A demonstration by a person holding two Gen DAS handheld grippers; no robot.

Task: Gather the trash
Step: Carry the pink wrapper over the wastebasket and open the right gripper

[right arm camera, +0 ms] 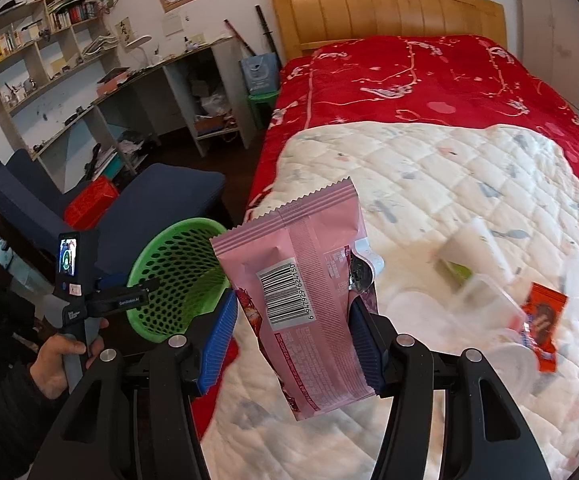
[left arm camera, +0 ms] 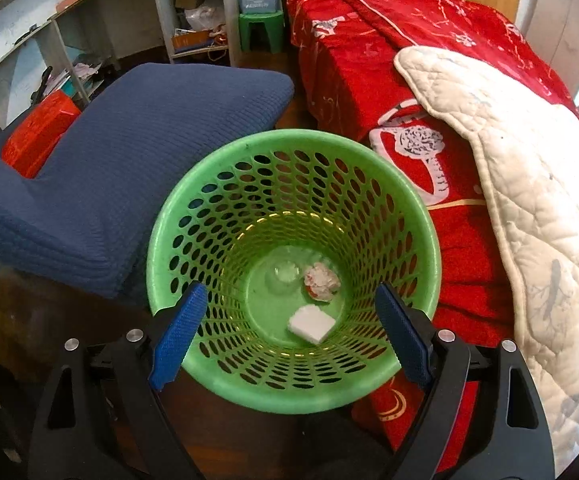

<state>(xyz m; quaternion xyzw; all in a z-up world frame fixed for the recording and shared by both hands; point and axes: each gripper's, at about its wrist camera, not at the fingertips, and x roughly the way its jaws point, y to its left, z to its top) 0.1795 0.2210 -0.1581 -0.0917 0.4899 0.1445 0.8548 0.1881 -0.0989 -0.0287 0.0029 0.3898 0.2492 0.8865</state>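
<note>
Left wrist view looks pretty much straight down into the green basket, which sits on the dark floor squeezed between the blue chair at about 10 o'clock and the red bedspread at 2 o'clock. The left gripper is spread wide over the near rim with nothing between its blue pads. Down on the basket floor there's a crumpled red-and-white wrapper, a white foam block just beside it toward 6 o'clock, and something clear that could be a plastic cup, hard to be sure.

Right wrist view: the right gripper is clamped on a pink snack bag, barcode side facing the camera, bag standing upright with its serrated top edge at 12 o'clock. It's up over the white quilt that lies across the bed. The basket is at roughly 9 o'clock from the bag, off the bed edge. A hand at 8 o'clock holds the other gripper's handle.

More trash on the quilt at 3 o'clock: an orange wrapper, plus a couple of pale cups or containers that are too blurred to make out properly.
</note>
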